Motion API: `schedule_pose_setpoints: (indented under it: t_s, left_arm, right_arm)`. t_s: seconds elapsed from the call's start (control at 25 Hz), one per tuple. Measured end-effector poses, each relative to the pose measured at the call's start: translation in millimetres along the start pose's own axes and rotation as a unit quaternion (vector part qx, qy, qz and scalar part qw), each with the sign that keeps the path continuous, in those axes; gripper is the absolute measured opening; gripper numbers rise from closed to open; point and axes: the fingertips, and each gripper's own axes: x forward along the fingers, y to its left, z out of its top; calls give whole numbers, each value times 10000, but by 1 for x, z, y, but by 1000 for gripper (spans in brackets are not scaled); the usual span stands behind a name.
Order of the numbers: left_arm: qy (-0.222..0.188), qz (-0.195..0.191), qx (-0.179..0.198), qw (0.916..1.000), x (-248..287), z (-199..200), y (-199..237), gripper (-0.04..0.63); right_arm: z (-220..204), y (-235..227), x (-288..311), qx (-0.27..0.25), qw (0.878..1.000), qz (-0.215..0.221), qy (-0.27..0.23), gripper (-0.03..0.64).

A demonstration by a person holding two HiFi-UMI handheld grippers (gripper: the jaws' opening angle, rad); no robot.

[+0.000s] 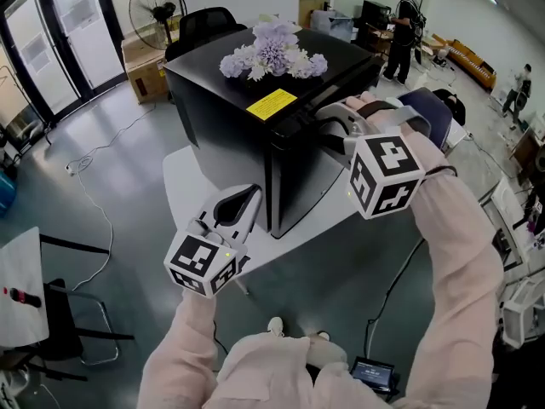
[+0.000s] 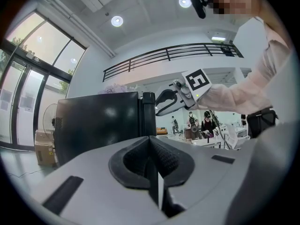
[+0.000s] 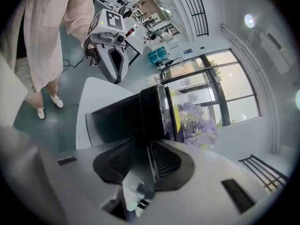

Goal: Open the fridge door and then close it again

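Observation:
A black mini fridge [image 1: 230, 118] stands on a white table [image 1: 192, 177], with a yellow label [image 1: 271, 104] and pale purple flowers [image 1: 272, 54] on its top. My right gripper [image 1: 319, 126] reaches down to the upper front edge of the fridge. In the right gripper view the jaws [image 3: 143, 142] straddle the top corner of the fridge door [image 3: 150, 111] and hold it. The door lies close against the body. My left gripper [image 1: 243, 203] hangs level in front of the fridge's lower corner, shut and empty [image 2: 152, 172]. It does not touch the fridge [image 2: 93, 121].
A standing fan [image 1: 157, 8], a cardboard box [image 1: 145, 71] and a black chair [image 1: 204, 24] stand behind the fridge. A cable [image 1: 94, 203] trails over the floor at left. A second white table [image 1: 21, 288] is at lower left. A person [image 1: 400, 28] stands far back.

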Motion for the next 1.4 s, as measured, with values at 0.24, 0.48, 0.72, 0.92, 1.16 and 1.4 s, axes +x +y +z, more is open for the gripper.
schedule_pose_setpoints:
  t_s: [0.24, 0.48, 0.72, 0.92, 1.16, 1.4]
  left_arm:
    - [98, 205, 47, 9997, -7, -3, -7, 11]
    - [148, 469, -30, 9988, -14, -9, -13, 11]
    - [61, 493, -275, 9984, -8, -13, -24, 11]
    - [153, 409, -217, 9988, 1, -16, -46, 11]
    - [245, 356, -231, 9988, 8, -20, -70, 11]
    - [234, 386, -300, 9985, 14, -21, -90, 11]
  right_arm:
    - [-1, 1, -2, -48, 9998, -137, -152, 115]
    - [-6, 8, -8, -149, 9995, -55, -258, 115]
    - [-30, 32, -41, -370, 9991, 74, -179, 123]
    - [-37, 41, -52, -445, 9987, 109, -243, 127]
    - [-43, 48, -60, -490, 9982, 89, -333, 147]
    - [-50, 56, -70, -556, 9977, 64, -388, 153]
